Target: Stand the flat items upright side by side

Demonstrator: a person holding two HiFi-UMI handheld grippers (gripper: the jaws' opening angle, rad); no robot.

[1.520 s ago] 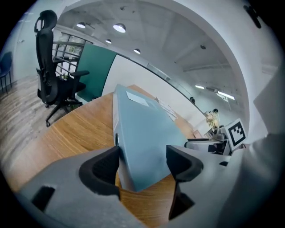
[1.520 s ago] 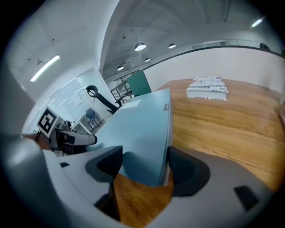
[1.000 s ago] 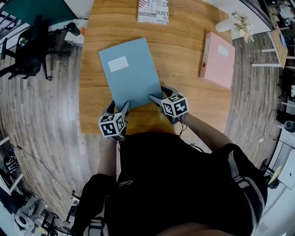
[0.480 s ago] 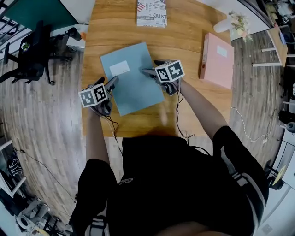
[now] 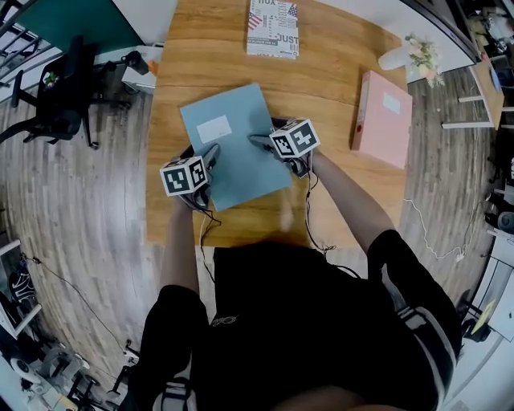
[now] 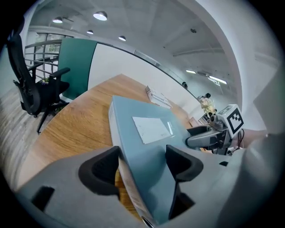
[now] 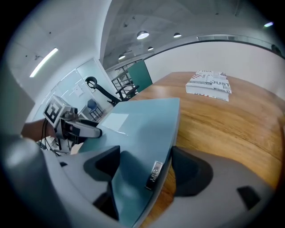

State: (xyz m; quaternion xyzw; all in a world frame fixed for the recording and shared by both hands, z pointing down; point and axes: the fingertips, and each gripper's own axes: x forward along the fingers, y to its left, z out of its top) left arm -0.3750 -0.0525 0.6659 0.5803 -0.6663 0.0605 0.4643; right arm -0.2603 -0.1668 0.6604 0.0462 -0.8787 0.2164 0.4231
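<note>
Nothing stands upright yet - by these pictures the task is at its very start. The blue folder (image 5: 233, 148) lies face up, a little askew, on the near middle of the wooden table (image 5: 337, 201), its white label toward the far left.

The left gripper (image 6: 141, 165) straddles the folder's left edge and the right gripper (image 7: 149, 167) its right edge. Both sets of jaws stand wide. The left jaws have just eased in slightly and the right jaws have just been opening. In each case the thick edge sits between the pads, with a sliver of wood showing beside it, so neither looks clamped on. I would judge this the taking-hold step before the folder is tipped onto an edge.

The pink folder (image 5: 384, 108) lies flat, well apart at the right. A book with a black, white and red printed cover (image 5: 273, 28) lies flat at the far edge. Both appear untouched, so all three items are left to raise and bring side by side.

The table top is bare, warm-toned wood with a smooth grain. A small white vase of flowers (image 5: 418, 52) stands at its far right corner.

Around it runs a grey-brown plank floor (image 5: 88, 225). A black office chair (image 5: 60, 96) stands to the left, with a dark green panel (image 5: 64, 20) beyond it - and a thin cable (image 5: 434, 225) trails across the floor at the right. Round ceiling lights show in both gripper views.
</note>
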